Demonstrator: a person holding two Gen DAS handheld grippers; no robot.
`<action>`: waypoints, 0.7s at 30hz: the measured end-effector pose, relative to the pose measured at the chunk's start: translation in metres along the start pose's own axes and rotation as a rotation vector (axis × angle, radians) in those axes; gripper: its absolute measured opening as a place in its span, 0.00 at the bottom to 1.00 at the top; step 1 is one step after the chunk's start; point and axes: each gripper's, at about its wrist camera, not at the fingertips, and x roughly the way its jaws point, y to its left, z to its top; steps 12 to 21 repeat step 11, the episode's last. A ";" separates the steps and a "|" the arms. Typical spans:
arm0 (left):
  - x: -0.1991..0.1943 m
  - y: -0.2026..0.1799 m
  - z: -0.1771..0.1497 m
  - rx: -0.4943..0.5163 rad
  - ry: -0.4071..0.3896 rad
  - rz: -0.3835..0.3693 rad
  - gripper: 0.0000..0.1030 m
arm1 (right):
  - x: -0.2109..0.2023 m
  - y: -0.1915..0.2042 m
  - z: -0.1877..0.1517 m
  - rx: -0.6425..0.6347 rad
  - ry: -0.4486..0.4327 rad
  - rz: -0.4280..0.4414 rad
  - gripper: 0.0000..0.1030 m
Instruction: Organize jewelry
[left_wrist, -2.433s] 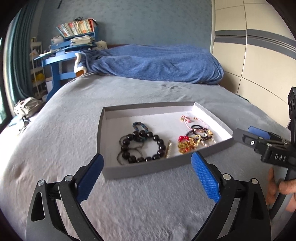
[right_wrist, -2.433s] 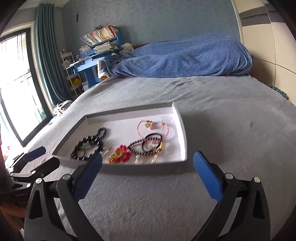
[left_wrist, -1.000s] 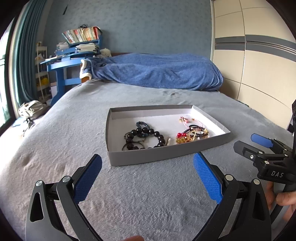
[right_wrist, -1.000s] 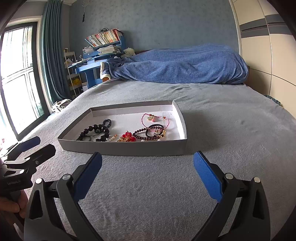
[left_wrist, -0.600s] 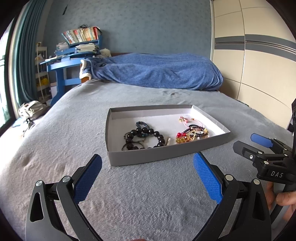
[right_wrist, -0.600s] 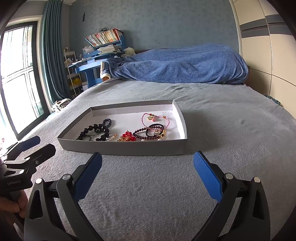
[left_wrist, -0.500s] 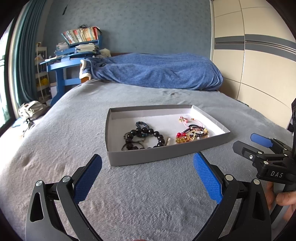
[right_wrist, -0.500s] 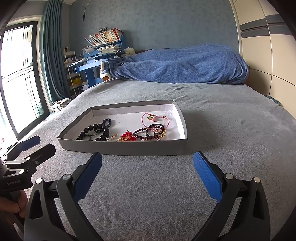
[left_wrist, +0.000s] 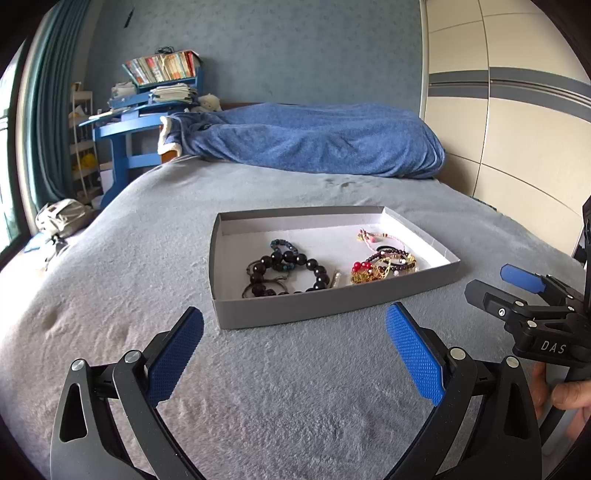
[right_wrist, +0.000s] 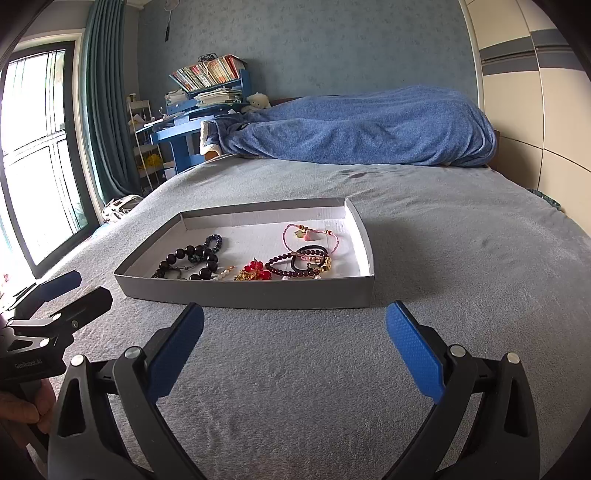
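Observation:
A shallow grey tray (left_wrist: 332, 306) (right_wrist: 243, 295) with a white floor lies on the grey bed cover. In it are a black bead bracelet (left_wrist: 288, 271) (right_wrist: 188, 260), a red and gold piece (left_wrist: 364, 271) (right_wrist: 256, 275), a dark red bead bracelet (right_wrist: 291, 267) and a pink cord bracelet (left_wrist: 369, 236) (right_wrist: 312, 234). My left gripper (left_wrist: 293, 354) stands open, low over the cover just short of the tray's near wall. My right gripper (right_wrist: 293, 352) is open too, on the tray's right-hand side. Nothing sits between either pair of blue pads.
A rolled blue blanket (left_wrist: 314, 144) (right_wrist: 362, 129) lies across the far end of the bed. A blue desk with books (left_wrist: 147, 118) (right_wrist: 199, 110) stands at the far left, cupboard doors (left_wrist: 517, 129) at the right. A hand (left_wrist: 569, 391) holds the other gripper's handle.
Since 2.4 s ago both grippers dropped lower and pulled back from the tray. Over the last second nothing has visibly moved.

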 end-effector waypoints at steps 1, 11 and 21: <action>0.000 0.000 0.000 0.000 0.000 0.000 0.95 | 0.000 0.000 -0.001 0.000 0.001 0.000 0.95; 0.000 0.000 0.000 0.003 0.002 0.000 0.95 | 0.001 0.000 -0.001 0.000 0.002 0.000 0.95; 0.000 0.000 0.000 0.003 0.002 0.000 0.95 | 0.001 0.000 -0.001 0.000 0.002 0.000 0.95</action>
